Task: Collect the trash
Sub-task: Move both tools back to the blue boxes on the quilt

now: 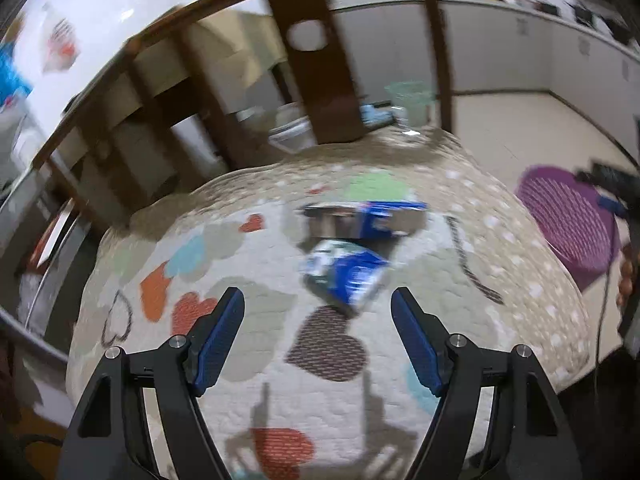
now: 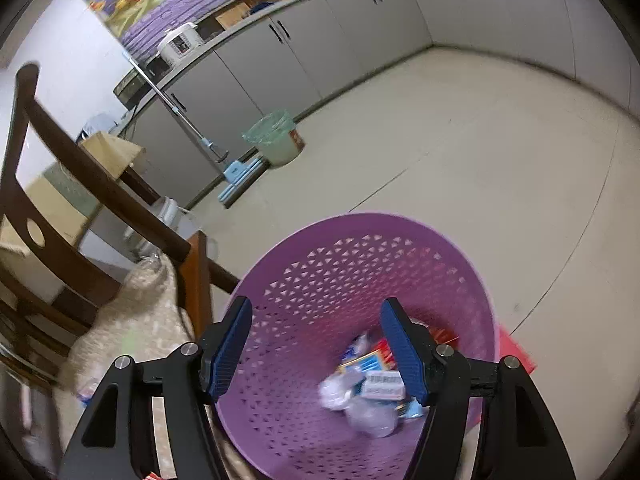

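1. Left gripper wide open, empty, above the cushion.
2. Two blurred blue packets, and, on cushion; labels unreadable.
3. Right gripper wide open, empty, over the purple basket beside cushion.
4. Trash inside, partly hidden by a finger.

Two blue-and-white wrappers lie on the one quilted cushion: a flat wrapper and a crumpled wrapper. One purple basket holds a pile of trash, too blurred to count. One lined bin and one mop stand by the cabinets.
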Demonstrator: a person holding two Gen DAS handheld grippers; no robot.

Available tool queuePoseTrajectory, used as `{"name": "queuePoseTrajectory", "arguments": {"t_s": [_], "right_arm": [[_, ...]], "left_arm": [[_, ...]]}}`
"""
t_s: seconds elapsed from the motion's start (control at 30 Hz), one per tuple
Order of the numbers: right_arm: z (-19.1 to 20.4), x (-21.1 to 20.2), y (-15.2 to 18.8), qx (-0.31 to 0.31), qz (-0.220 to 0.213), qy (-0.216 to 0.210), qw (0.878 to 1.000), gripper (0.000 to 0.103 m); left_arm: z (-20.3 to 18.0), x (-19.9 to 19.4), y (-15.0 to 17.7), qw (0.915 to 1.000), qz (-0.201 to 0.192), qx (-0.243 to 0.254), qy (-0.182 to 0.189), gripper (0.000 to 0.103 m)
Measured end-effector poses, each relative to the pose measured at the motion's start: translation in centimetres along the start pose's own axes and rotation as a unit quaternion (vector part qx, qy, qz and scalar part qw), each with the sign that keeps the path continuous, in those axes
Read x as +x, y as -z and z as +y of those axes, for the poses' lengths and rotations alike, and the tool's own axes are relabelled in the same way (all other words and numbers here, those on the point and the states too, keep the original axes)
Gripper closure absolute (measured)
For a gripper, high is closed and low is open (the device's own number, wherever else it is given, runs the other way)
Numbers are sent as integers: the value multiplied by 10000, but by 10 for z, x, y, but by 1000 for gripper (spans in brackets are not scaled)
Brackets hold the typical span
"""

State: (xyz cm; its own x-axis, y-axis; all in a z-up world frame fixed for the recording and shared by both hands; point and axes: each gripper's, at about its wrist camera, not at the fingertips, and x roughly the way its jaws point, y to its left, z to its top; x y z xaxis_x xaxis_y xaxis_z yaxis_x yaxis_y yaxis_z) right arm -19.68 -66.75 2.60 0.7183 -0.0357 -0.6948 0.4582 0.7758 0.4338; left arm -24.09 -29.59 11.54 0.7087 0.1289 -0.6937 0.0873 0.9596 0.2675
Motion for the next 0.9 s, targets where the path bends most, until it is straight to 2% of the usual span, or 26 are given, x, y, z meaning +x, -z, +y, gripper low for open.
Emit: {"name": "queuePoseTrajectory", "arguments": {"t_s": [0.13,0.27,0.37,0.5,0.6,0.77,0.83,0.9], "right_arm": [[18,-9,10,-451,-248,356,9980,32],[35,-12,21,-633,-265,509,9963,32],[46,-17,37,-781,-214,545,9952,32],[60,-28,61,-1165,-186,595,9912,32],[80,-40,75,-1377,172,367,9896,32],[152,-38,83,-2242,833,-166,9708,30],[188,-32,88,-2620,1035,-424,9586,29],[230,-22,104,-3071,1264,-639,9411,28]], "left_arm": [[44,0,2,9990,155,-371,-197,28],[70,2,13,9987,348,-275,-265,28],[85,8,17,9993,326,-171,-83,28],[106,30,23,9972,392,-515,374,28],[119,48,32,9931,559,-743,715,28],[136,62,43,9887,634,-888,1024,28],[145,63,46,9881,614,-926,1067,28],[155,64,50,9872,613,-986,1097,28]]}}
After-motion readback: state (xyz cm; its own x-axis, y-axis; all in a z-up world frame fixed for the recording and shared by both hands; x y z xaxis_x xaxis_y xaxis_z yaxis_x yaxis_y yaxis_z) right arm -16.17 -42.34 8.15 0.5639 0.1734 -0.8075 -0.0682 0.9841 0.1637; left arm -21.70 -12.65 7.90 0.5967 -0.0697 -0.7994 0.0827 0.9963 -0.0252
